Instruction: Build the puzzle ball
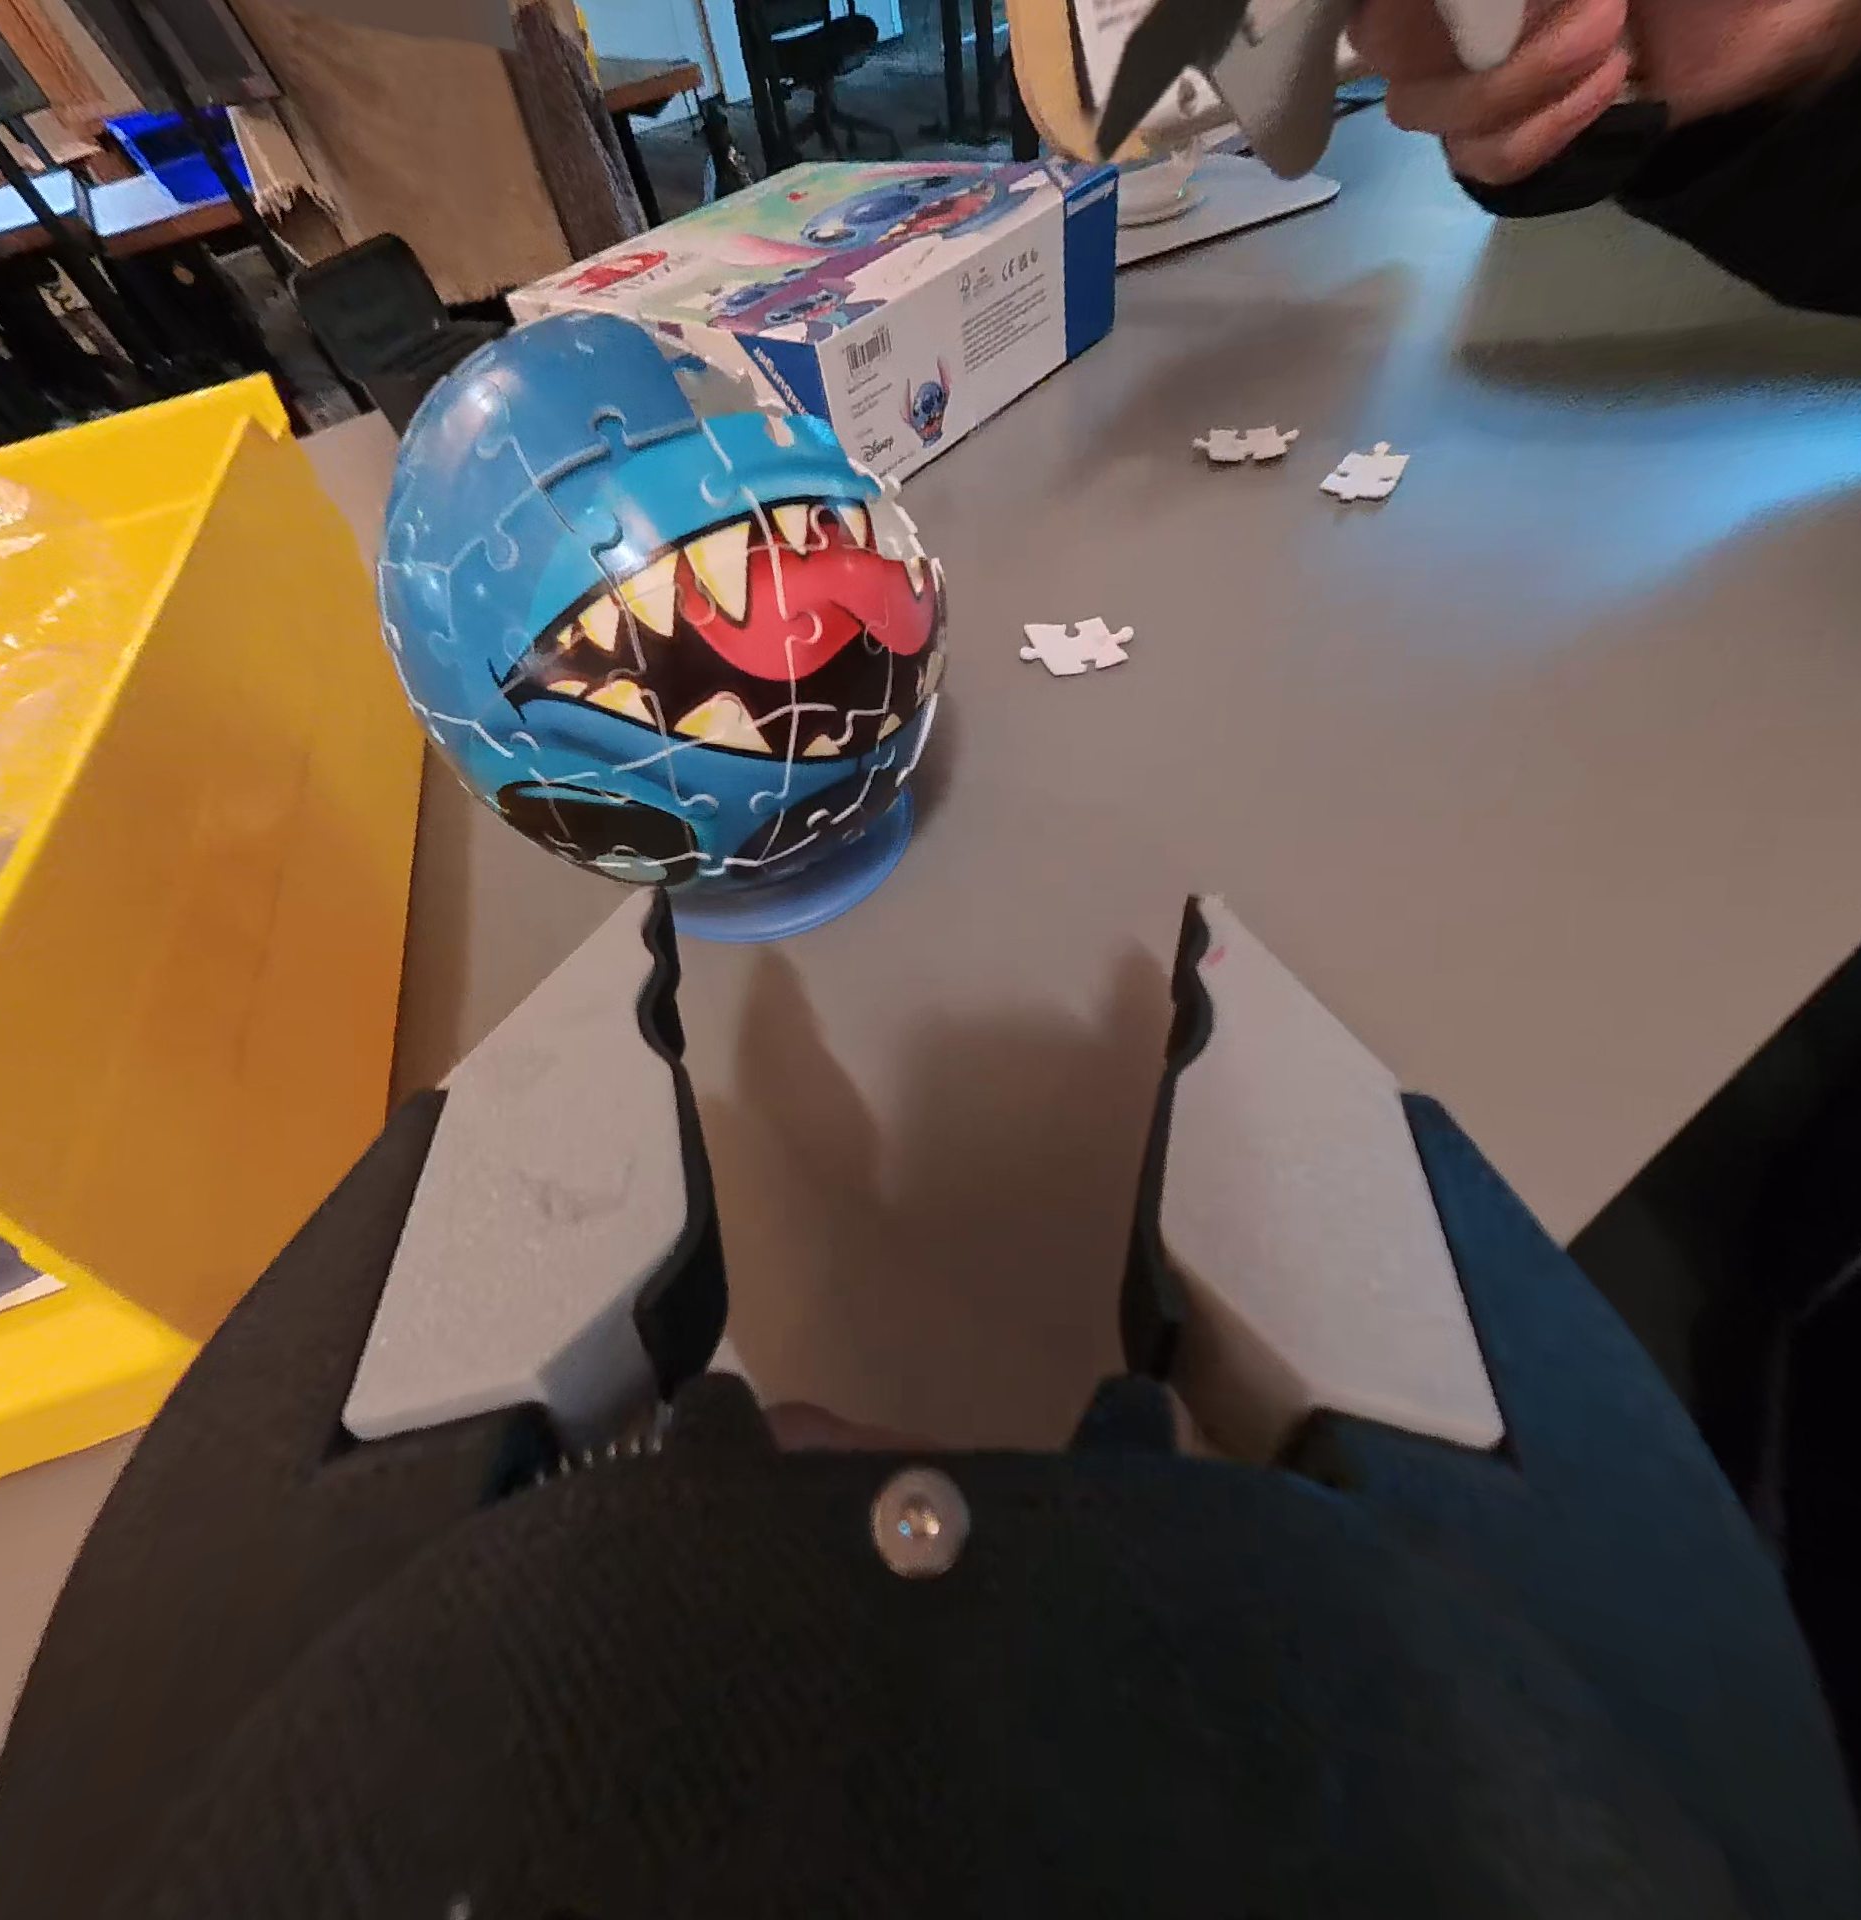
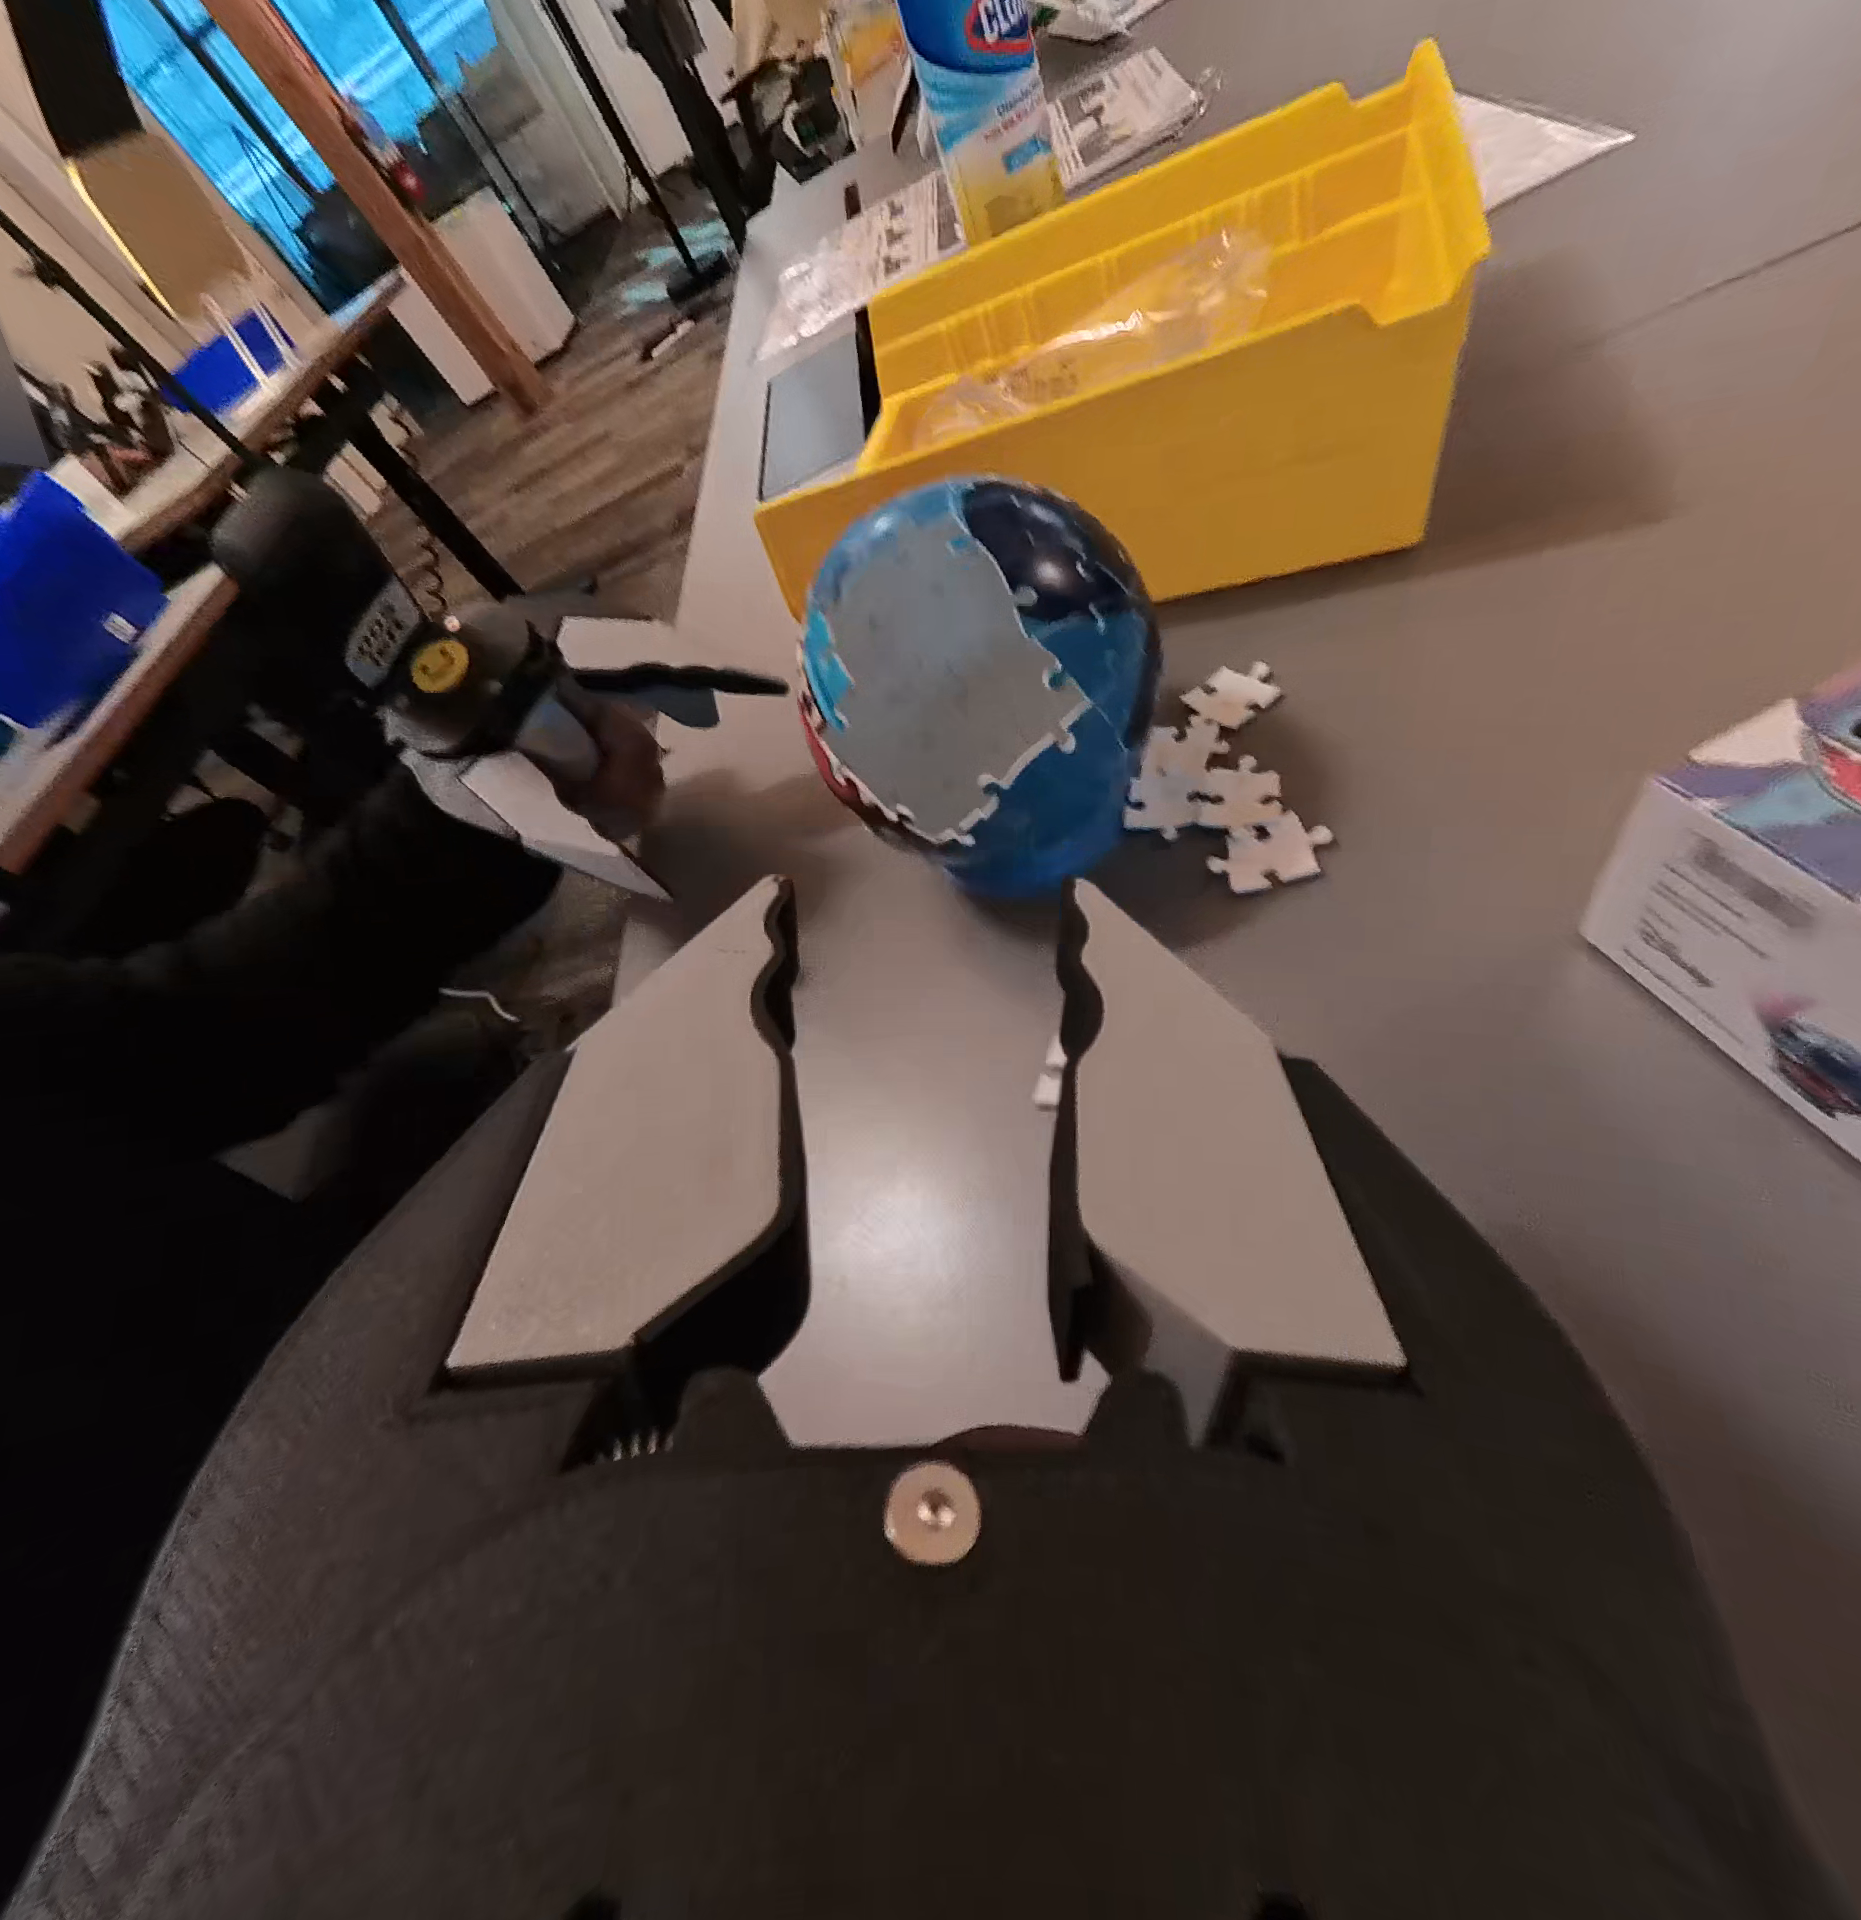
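Note:
The puzzle ball (image 1: 656,644) is blue with a toothed mouth and red tongue and sits tilted on a blue ring stand (image 1: 791,894). In the right wrist view the ball (image 2: 1071,727) has a large gap on this side that shows its grey inside. My left gripper (image 1: 926,914) is open and empty, just short of the stand. My right gripper (image 2: 926,899) is open, close in front of the ball. Loose white pieces (image 1: 1077,646) lie on the table; a pile (image 2: 1217,800) lies beside the ball. A small white piece (image 2: 1048,1075) peeks out by the right finger.
A yellow bin (image 1: 178,831) with clear plastic bags stands close by the ball, also in the right wrist view (image 2: 1165,499). The puzzle box (image 1: 905,301) lies behind the ball. The other gripper (image 1: 1206,104) is held by a hand at the top right. The table edge (image 2: 687,582) runs by the left gripper (image 2: 723,790). Tip to tip, the grippers are about 20 cm apart.

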Demonstrator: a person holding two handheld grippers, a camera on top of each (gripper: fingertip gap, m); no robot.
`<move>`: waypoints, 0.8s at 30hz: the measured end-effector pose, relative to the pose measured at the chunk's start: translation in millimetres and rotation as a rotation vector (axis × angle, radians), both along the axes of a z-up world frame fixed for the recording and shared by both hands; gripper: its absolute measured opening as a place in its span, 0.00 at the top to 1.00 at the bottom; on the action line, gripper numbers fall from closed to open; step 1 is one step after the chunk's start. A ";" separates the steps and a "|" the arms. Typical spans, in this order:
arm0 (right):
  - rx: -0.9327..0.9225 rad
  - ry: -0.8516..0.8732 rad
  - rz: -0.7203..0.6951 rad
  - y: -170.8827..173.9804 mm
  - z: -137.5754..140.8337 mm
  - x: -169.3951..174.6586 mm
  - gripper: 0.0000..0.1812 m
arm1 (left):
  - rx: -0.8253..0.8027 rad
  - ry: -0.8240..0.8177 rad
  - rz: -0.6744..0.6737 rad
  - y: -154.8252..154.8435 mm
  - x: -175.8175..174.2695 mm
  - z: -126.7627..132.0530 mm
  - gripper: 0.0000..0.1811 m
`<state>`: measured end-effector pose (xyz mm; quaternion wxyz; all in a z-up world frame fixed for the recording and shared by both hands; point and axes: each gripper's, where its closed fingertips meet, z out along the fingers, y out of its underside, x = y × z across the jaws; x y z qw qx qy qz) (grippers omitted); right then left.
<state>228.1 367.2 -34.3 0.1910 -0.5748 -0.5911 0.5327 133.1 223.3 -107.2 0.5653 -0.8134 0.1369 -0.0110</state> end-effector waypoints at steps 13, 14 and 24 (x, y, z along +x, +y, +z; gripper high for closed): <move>0.321 0.028 0.125 2.8 -53.6 -1.4 0.67 | 0.000 0.005 0.086 11.9 -17.4 -3.0 0.49; 0.357 0.050 0.134 0.5 -57.3 -4.5 0.65 | -0.002 0.020 0.093 13.9 -20.1 -3.7 0.49; 0.631 0.182 0.087 -18.3 -71.7 -59.4 0.41 | -0.026 0.164 0.074 37.8 -36.4 -2.6 0.48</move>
